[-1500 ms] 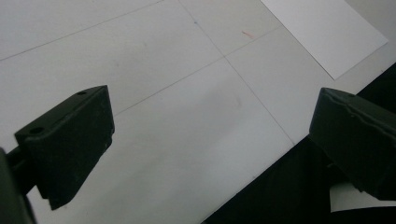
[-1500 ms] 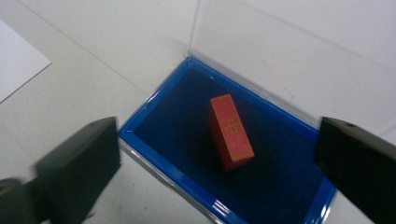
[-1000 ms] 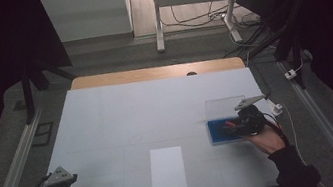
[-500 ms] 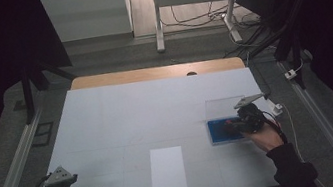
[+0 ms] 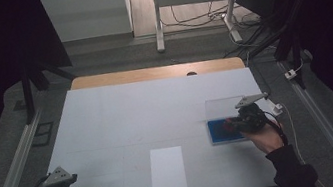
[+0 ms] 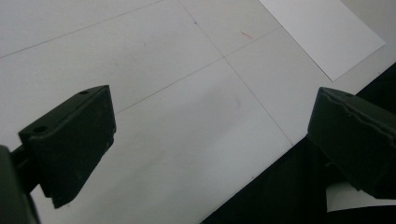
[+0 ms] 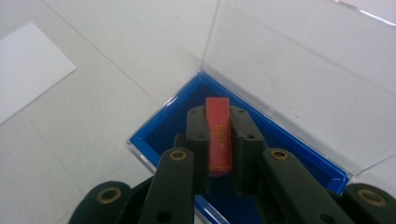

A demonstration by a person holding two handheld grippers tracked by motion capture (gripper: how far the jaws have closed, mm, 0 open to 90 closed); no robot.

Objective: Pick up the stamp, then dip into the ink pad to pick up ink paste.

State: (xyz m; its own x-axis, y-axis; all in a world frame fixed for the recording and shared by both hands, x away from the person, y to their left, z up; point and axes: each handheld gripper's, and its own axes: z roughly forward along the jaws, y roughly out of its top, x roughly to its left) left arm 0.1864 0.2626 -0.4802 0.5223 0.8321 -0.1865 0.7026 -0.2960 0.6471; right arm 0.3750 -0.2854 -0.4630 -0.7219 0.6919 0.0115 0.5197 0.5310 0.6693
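Tongs [image 7: 219, 140] clamp red block [image 7: 219, 135].

Item: a flat, narrow red rectangular block [image 7: 219, 135] with small gold markings on its face.
Pose: stood on edge, long side running away from the right gripper's camera, pinched on both faces.
Container: a shallow blue plastic box [image 7: 161, 128] with a clear hinged lid [image 7: 299, 70], which stood open and tilted back.
Location: the box lay on the white surface [image 5: 123, 120] near its right edge; the block was inside it.
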